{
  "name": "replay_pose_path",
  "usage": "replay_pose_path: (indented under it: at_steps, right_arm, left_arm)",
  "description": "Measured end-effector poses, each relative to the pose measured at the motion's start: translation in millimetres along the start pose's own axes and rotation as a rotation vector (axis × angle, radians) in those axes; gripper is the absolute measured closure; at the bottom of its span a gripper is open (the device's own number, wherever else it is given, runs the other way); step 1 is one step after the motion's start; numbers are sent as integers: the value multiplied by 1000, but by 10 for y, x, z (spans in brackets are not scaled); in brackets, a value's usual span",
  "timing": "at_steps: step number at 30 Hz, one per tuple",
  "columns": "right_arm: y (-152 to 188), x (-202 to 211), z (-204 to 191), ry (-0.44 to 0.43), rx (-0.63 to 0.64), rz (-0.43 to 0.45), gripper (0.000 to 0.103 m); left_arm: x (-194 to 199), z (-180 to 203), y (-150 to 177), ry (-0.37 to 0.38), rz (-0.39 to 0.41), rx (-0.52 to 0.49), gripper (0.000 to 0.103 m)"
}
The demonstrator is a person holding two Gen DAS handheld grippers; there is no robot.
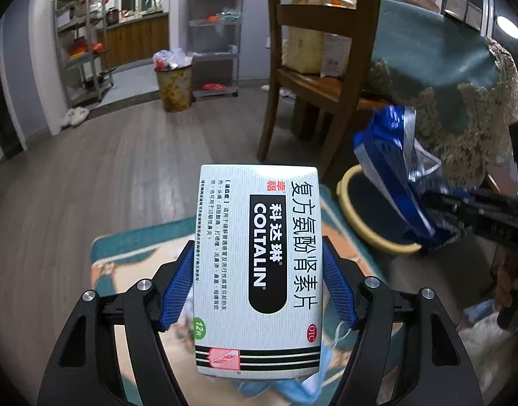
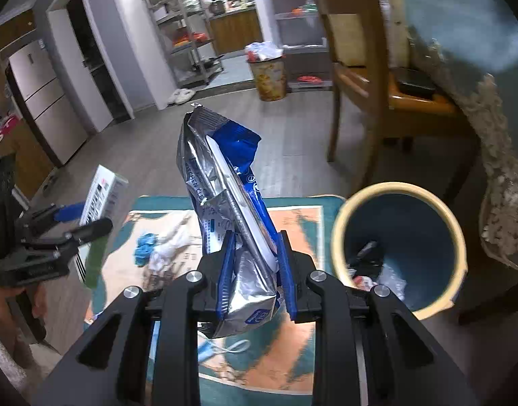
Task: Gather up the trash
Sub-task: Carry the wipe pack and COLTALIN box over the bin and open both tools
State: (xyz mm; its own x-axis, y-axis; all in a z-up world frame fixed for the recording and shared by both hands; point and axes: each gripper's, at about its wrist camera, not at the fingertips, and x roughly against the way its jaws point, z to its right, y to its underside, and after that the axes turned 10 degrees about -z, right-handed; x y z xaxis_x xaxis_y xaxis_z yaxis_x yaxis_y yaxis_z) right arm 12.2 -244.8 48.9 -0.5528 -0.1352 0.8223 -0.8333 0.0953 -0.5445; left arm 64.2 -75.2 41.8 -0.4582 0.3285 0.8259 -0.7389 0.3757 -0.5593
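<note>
My left gripper (image 1: 258,247) is shut on a white Coltalin medicine box (image 1: 259,257) and holds it above the floor mat (image 1: 130,247). It also shows in the right wrist view (image 2: 69,215) with the box (image 2: 103,189). My right gripper (image 2: 254,240) is shut on a blue and silver foil wrapper (image 2: 225,182), held up beside the yellow-rimmed blue bin (image 2: 399,247). The wrapper (image 1: 391,169) hangs over the bin (image 1: 370,209) in the left wrist view. Some trash lies in the bin's bottom.
A blue face mask and white scraps (image 2: 157,250) lie on the mat. A wooden chair (image 1: 313,67) and a cloth-covered table (image 1: 462,77) stand right of the bin. A full trash can (image 1: 174,81) and metal shelves (image 1: 83,40) stand far back.
</note>
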Motion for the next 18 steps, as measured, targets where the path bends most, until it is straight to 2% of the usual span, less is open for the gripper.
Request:
replay_pose_path:
  at_steps: [9,18]
  right_arm:
    - [21,-5,652,26,-87,-6,78]
    - [55,17,1319,46,-185,-6,78]
  left_arm:
    - [-396,610,-321,32,-26,-52,31]
    - [-790,1102,-507,66,-51,-103,31]
